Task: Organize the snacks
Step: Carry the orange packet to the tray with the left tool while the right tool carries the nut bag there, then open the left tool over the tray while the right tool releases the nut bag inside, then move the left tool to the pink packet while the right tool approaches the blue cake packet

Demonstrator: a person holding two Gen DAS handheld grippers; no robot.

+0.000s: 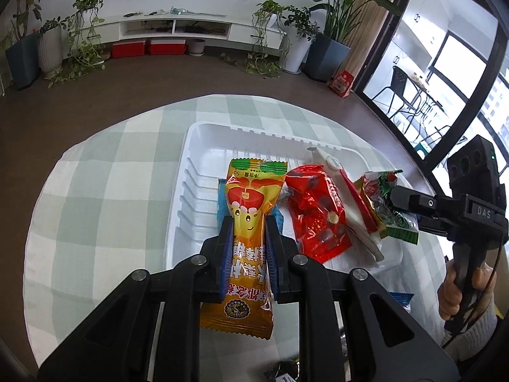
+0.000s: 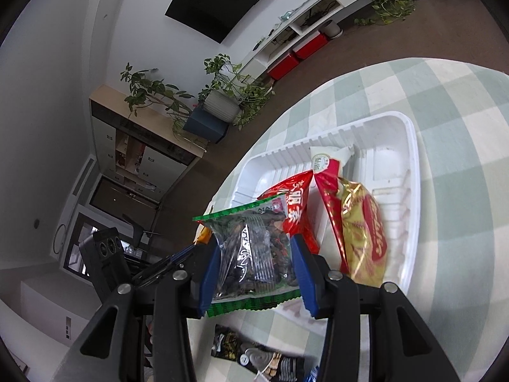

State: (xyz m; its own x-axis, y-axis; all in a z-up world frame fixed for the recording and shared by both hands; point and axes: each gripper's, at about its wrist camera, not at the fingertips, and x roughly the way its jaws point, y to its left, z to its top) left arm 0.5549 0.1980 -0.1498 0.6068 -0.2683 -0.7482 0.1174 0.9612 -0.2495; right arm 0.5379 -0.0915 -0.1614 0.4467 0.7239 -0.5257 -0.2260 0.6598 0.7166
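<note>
Left gripper: black hand-held left gripper (image 1: pixel 246 222) with blue ribbed pads, which I have clamped on a glossy orange-and-yellow plastic snack packet (image 1: pixel 246 238) printed with a cartoon face; the packet stands lengthwise between the fingers, its green-edged top over the near part of the tray.
Right gripper: black hand-held right gripper (image 2: pixel 254 265) with blue pads, pressed on both sides of a crinkly clear packet with green serrated edges (image 2: pixel 253 254), dark pieces showing through the film; I hold it over the tray's near rim.
Tray: shallow white moulded plastic tray (image 1: pixel 197 165), rectangular with rounded corners and ribbed walls, lying flat on the cloth.
Tray contents: shiny red cellophane packet (image 1: pixel 318 216) with dark round pieces inside, and beside it a long white-and-red wrapper (image 1: pixel 346 197) leaning on it; in the right wrist view a gold-and-red foil packet (image 2: pixel 359 229) lies along the tray floor.
Outside the tray: black printed packet (image 2: pixel 251 350) on the cloth, just below my right gripper.
Surface: soft cloth in pale green and cream checks (image 1: pixel 95 191), slightly rumpled at its edges.
Room: brown floor (image 1: pixel 159 79), low white TV cabinet (image 1: pixel 175 28) with two red boxes (image 1: pixel 148 47) beneath it, potted green plants (image 1: pixel 331 22), and dark-framed glass doors (image 1: pixel 445 73) on the right.
</note>
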